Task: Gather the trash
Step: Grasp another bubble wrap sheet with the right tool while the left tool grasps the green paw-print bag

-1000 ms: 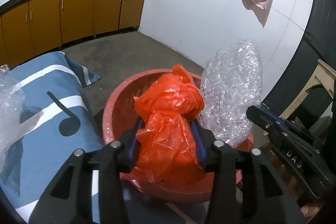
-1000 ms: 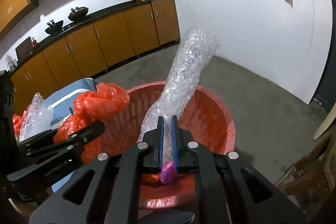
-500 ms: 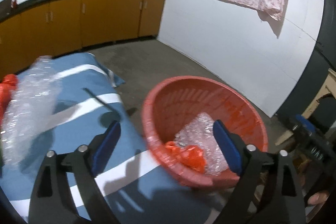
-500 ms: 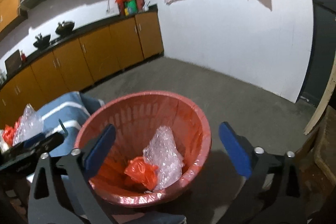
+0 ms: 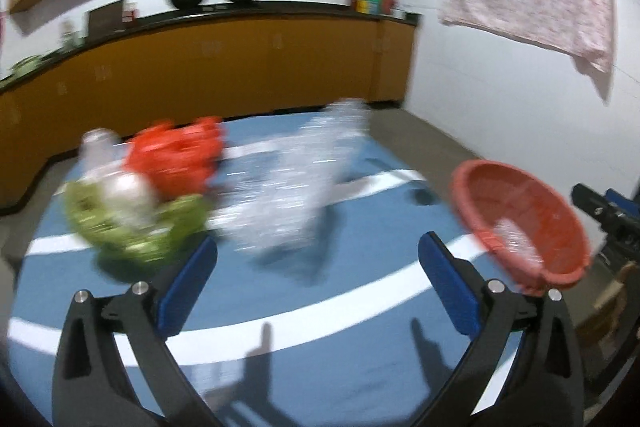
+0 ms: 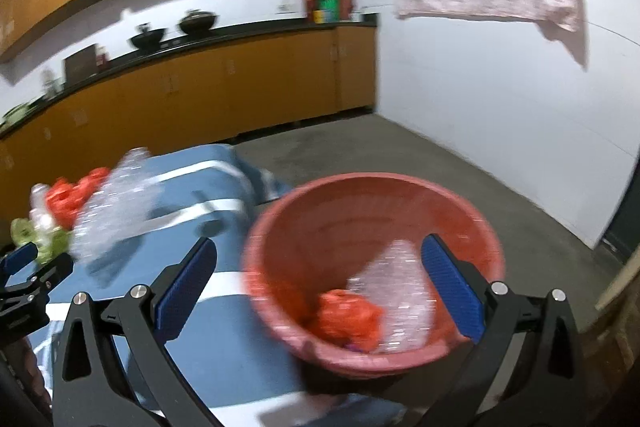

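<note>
The left claw is opening wide over the blue tabletop, gripping nothing. The right claw is standing wide and empty.

The red basket is facing up, holding bubble wrap and a red bag.

Only the left view is showing the green bowl clearly.

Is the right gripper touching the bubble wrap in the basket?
Apart. The right wrist view shows the right gripper open and empty above the bubble wrap lying in the basket.

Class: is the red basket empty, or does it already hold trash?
Not empty: the red basket holds an orange plastic bag and bubble wrap.
</note>
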The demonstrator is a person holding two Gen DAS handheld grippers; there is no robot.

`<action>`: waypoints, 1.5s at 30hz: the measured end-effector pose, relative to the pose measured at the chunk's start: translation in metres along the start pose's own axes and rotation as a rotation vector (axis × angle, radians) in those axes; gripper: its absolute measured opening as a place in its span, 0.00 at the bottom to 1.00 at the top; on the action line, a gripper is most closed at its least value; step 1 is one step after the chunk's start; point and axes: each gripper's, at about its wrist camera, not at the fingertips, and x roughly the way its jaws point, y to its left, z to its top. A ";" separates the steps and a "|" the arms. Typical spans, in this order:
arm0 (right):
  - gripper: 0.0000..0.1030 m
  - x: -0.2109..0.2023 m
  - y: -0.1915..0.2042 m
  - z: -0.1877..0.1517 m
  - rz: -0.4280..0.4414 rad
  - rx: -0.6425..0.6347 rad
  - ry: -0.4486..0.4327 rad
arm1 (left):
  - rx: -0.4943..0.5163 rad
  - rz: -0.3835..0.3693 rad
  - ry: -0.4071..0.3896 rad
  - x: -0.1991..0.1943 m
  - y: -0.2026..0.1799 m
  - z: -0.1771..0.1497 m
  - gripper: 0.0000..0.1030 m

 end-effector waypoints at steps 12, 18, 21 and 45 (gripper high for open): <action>0.98 0.021 0.121 0.003 0.215 -0.054 0.066 | -0.160 0.317 -0.046 -0.043 0.140 -0.028 0.96; 0.95 0.048 0.166 0.008 0.234 0.003 0.115 | -0.190 0.362 -0.032 -0.049 0.171 -0.032 0.96; 0.90 0.068 0.189 0.011 0.213 0.016 0.144 | -0.199 0.374 -0.028 -0.050 0.180 -0.035 0.96; 0.15 0.094 0.186 -0.009 0.119 -0.089 0.238 | -0.218 0.220 -0.013 -0.023 0.155 -0.019 0.96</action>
